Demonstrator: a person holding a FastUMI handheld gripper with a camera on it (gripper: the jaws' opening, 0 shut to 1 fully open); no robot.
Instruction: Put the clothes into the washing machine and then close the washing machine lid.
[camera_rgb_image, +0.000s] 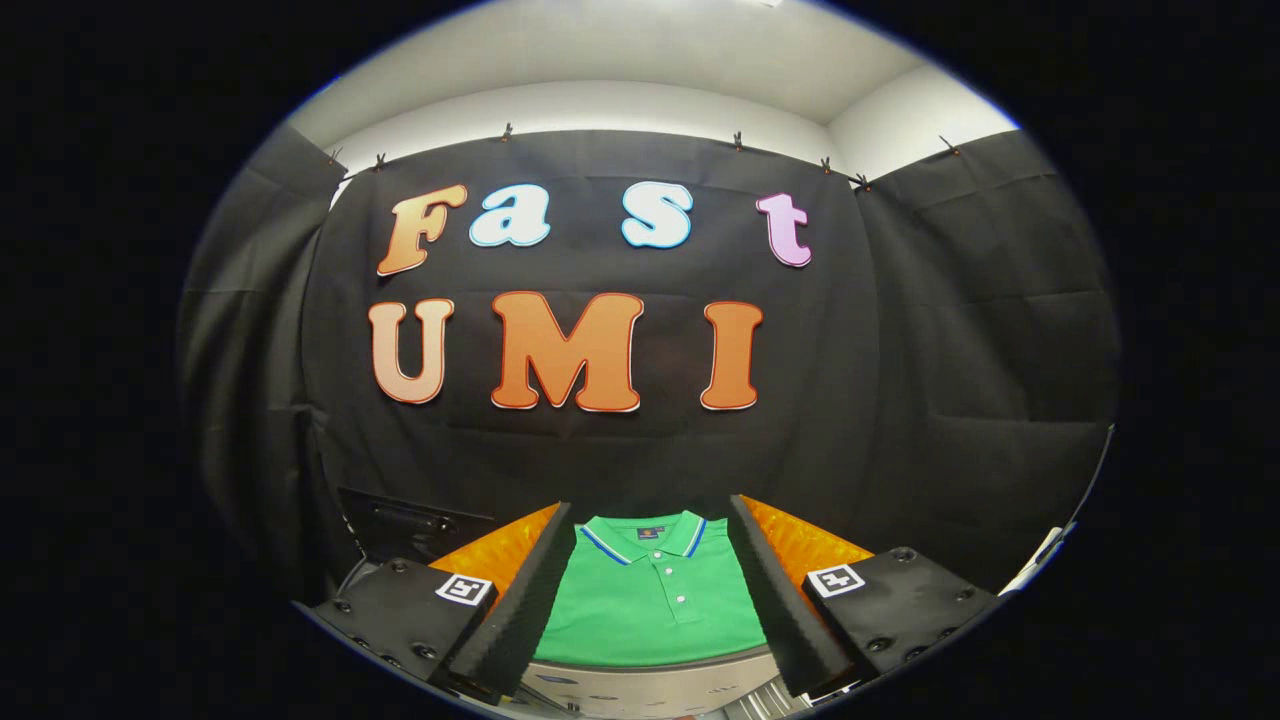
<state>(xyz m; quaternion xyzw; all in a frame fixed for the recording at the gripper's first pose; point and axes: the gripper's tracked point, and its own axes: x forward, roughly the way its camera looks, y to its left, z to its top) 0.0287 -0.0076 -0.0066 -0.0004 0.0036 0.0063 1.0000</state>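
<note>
One green shirt (650, 605) lies flat, straight ahead of the claw (650, 600). It is a polo shirt with a collar at the far end. The collar has a thin blue and white stripe along its edge. A row of little white buttons runs down from the collar. The shirt is folded neatly, with the collar pointing toward the black cloth wall (900, 380).

The claw is spread wide. Its two fingers (520, 600) reach forward, one on each side of the shirt. The shirt shows in the gap between them. The fingers do not look like they are pressing on it, and whether they touch the cloth at all cannot be told. Each finger has a bumpy foam pad on its inner side. Each finger also has a small square tag with a black and white pattern near its base.

The shirt rests on a pale bench (640, 685). A strip of that bench shows just under the near edge of the shirt, between the fingers.

Beyond the left finger, low against the wall, sits a dark boxy thing (400, 520). What it is cannot be told. Above the black cloth, the wall and ceiling are white.
</note>
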